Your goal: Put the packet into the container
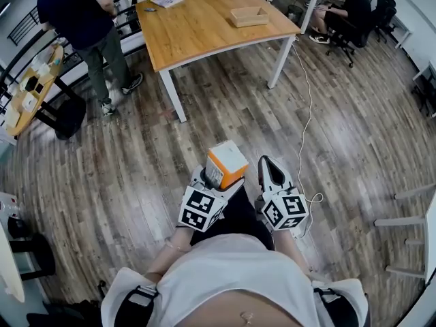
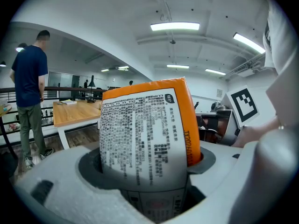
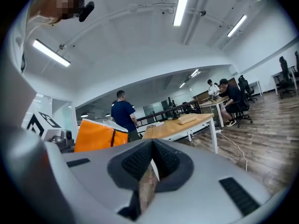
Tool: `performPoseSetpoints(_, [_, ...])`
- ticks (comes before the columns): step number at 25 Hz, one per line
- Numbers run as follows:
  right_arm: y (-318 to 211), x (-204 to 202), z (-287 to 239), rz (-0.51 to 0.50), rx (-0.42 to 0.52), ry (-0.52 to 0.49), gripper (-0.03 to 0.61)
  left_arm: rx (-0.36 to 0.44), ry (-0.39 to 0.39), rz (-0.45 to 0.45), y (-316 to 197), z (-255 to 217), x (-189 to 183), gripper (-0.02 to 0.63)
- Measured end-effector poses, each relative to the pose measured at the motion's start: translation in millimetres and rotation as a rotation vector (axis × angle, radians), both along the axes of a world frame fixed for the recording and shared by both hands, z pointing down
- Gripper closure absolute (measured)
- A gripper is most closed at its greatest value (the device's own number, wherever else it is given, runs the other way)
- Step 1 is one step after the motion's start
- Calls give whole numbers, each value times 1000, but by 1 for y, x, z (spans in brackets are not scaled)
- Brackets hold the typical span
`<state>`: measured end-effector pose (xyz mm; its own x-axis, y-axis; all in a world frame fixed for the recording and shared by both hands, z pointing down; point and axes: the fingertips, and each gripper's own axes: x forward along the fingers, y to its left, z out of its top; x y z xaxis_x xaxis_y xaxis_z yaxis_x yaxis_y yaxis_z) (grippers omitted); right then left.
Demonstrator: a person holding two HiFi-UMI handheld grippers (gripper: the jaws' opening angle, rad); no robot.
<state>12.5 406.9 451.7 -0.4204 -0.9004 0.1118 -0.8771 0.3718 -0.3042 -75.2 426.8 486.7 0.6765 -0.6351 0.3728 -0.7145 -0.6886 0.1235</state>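
Note:
An orange and white packet point(image 1: 226, 164) stands upright between the jaws of my left gripper point(image 1: 216, 176), which is shut on it close to my body. In the left gripper view the packet point(image 2: 147, 134) fills the middle, its printed white face toward the camera, with the left gripper point(image 2: 149, 176) pressed on its lower part. My right gripper point(image 1: 268, 163) is beside it, shut with nothing in it; its pads meet in the right gripper view point(image 3: 150, 164), where the packet point(image 3: 100, 135) shows at the left. A shallow tan container point(image 1: 248, 16) lies on the far wooden table point(image 1: 197, 29).
A person in a dark shirt point(image 1: 82, 19) stands at the table's left end. Another person point(image 1: 351, 9) sits at the top right. A white cable point(image 1: 306, 121) runs across the wood floor. White table legs point(image 1: 409, 223) stand at the right, a round table point(image 1: 34, 80) at the left.

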Motion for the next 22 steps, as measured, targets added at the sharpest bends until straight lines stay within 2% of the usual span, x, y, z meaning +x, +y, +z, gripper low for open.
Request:
performPoseSetpoints(11, [-56, 2, 5, 4, -28, 18, 568, -28, -6, -25, -61, 7, 3, 230])
performPoseSetpoints(22, [-117, 3, 6, -9, -66, 22, 568, -25, 19, -29, -125, -1, 10, 230])
